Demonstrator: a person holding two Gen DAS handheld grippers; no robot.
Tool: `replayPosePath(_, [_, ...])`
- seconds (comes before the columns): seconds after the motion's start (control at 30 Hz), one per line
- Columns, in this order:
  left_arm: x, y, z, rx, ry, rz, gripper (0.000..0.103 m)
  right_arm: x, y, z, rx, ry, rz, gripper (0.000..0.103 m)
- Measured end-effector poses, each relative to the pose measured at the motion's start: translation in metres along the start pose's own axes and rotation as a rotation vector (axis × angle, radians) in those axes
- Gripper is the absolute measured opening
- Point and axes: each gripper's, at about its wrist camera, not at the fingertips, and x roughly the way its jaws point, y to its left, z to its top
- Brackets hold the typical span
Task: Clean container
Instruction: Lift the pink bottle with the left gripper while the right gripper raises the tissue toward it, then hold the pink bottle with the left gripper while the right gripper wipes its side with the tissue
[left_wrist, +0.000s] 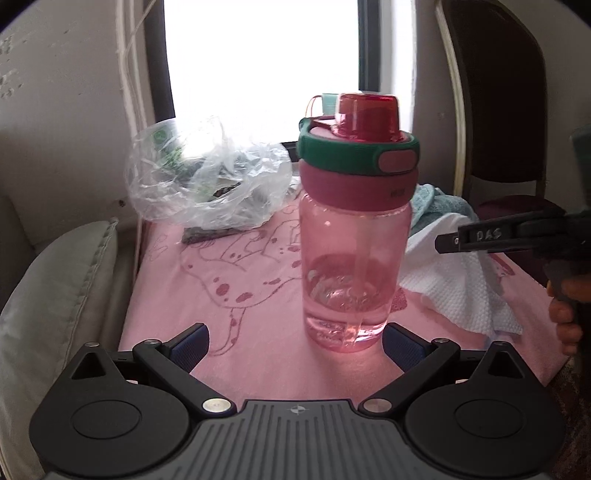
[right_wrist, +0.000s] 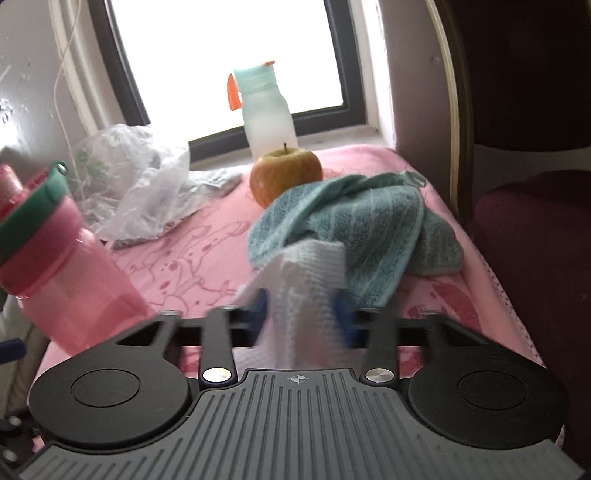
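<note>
A clear pink bottle (left_wrist: 354, 258) with a green ring and a red cap stands upright on the pink patterned cloth (left_wrist: 240, 295). A little water sits in its bottom. My left gripper (left_wrist: 295, 343) is open, its blue pads low on either side of the bottle's base and apart from it. In the right wrist view the bottle (right_wrist: 66, 280) leans in at the left edge. My right gripper (right_wrist: 301, 315) is shut on a bunched white cloth (right_wrist: 310, 295). From the left wrist view, that gripper (left_wrist: 480, 236) is seen right of the bottle, over the white cloth (left_wrist: 454, 291).
A teal towel (right_wrist: 369, 229) lies behind the white cloth, with an apple (right_wrist: 284, 173) and a frosted bottle (right_wrist: 266, 114) by the window. A crumpled plastic bag (left_wrist: 207, 177) sits back left. A dark chair (right_wrist: 535, 221) stands right, a pillow (left_wrist: 55, 295) left.
</note>
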Motion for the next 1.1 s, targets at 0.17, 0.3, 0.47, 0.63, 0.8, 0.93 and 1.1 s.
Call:
replayPosePath(0.17, [0.004,-0.012,0.011,0.087,-0.024,-0.059,0.088,-0.003,-0.020,-0.007,0.117,0.010,0.083,0.010])
replayPosePath(0.3, [0.016,-0.023,0.020,0.182,-0.041,-0.043,0.089,-0.016,-0.038,0.003,0.368,-0.013,0.436,0.010])
replayPosePath(0.47, [0.030,-0.033,0.024,0.291,-0.046,-0.054,0.075,-0.011,-0.042,0.018,0.647,-0.022,0.804,0.010])
replayPosePath(0.63, [0.033,-0.039,0.021,0.292,-0.058,-0.035,0.074,0.037,-0.024,0.005,0.703,0.094,0.665,0.010])
replayPosePath(0.8, [0.035,-0.034,0.018,0.297,-0.048,-0.053,0.073,0.068,-0.012,-0.034,0.560,0.210,0.399,0.010])
replayPosePath(0.93, [0.034,-0.034,0.020,0.314,-0.047,-0.059,0.073,0.048,-0.014,-0.035,0.565,0.208,0.413,0.010])
replayPosePath(1.1, [0.033,-0.031,0.020,0.313,-0.053,-0.072,0.073,0.000,-0.003,0.002,0.574,-0.008,0.591,0.012])
